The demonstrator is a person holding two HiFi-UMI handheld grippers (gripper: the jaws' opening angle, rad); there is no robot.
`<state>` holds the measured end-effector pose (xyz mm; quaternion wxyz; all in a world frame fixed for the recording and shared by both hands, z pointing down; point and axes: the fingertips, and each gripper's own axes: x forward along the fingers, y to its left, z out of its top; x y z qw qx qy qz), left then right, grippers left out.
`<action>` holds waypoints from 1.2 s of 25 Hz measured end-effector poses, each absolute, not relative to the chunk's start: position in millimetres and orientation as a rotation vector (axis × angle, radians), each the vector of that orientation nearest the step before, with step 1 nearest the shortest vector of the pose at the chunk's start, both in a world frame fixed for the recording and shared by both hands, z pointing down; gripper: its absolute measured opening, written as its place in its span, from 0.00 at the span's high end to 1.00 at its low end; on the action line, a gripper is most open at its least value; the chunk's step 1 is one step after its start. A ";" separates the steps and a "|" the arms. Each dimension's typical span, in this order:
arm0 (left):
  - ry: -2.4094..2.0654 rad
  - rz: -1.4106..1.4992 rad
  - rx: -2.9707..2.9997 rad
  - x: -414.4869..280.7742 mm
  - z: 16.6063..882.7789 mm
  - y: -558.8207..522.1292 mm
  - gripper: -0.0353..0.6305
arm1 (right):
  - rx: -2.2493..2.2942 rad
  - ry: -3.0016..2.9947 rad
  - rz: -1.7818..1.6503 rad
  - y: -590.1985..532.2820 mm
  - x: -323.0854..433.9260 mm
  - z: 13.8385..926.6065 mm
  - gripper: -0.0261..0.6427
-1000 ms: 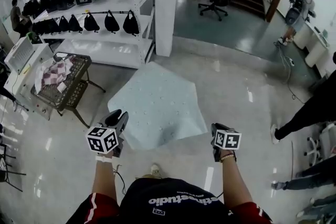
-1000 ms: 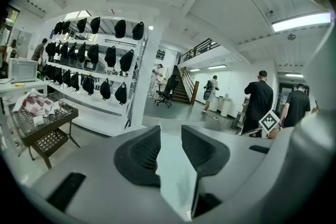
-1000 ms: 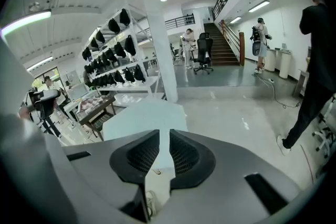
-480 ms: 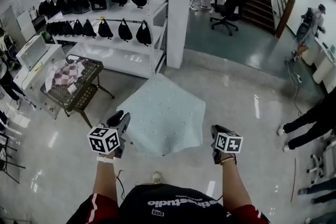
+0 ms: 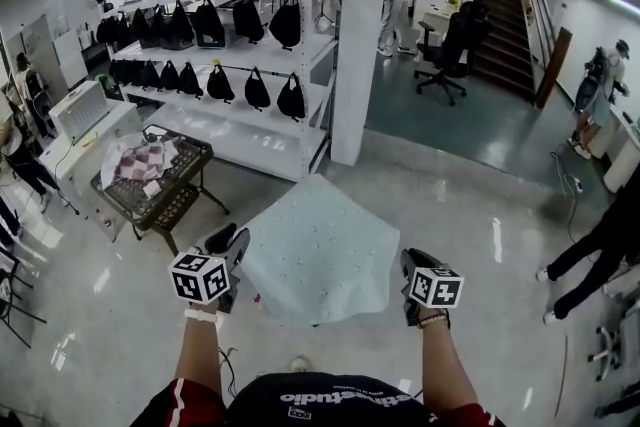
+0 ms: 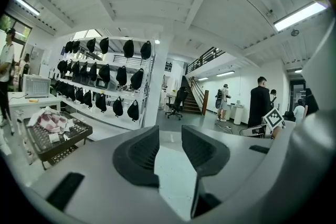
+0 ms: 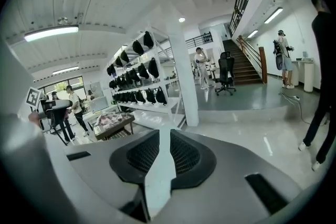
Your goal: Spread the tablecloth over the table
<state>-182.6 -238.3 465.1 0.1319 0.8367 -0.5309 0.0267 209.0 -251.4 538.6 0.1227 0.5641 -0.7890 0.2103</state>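
Note:
A pale blue tablecloth (image 5: pixel 315 255) with small dots hangs spread in the air in front of me, above the glossy floor. In the head view my left gripper (image 5: pixel 228 250) holds its near left corner and my right gripper (image 5: pixel 408 265) holds its near right corner. In the left gripper view a strip of the cloth (image 6: pixel 173 176) runs between the dark jaws of the left gripper (image 6: pixel 170 139). The right gripper (image 7: pixel 164 147) has its jaws pressed close on a thin fold of the cloth (image 7: pixel 160 181). Whatever lies under the cloth is hidden.
A wire-mesh cart (image 5: pixel 150 180) with folded checked cloths stands at the left. Behind it are white shelves (image 5: pixel 220 35) hung with black bags and a white pillar (image 5: pixel 355 35). An office chair (image 5: pixel 455 50) and stairs lie beyond. A person's legs (image 5: pixel 600 245) stand at the right.
Both grippers have risen with the cloth, which now floats higher and fuller. The head view has tipped up, showing more of the shelves and the room.

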 end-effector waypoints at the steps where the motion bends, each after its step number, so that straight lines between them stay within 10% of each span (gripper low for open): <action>1: -1.539 0.074 2.435 -181.0 462.2 -238.9 0.74 | 1.646 -2.319 0.594 -253.0 205.8 532.0 0.84; 30: -1.648 -0.110 2.492 -152.9 416.4 -222.7 0.91 | 1.735 -2.574 0.384 -254.4 175.9 444.9 0.87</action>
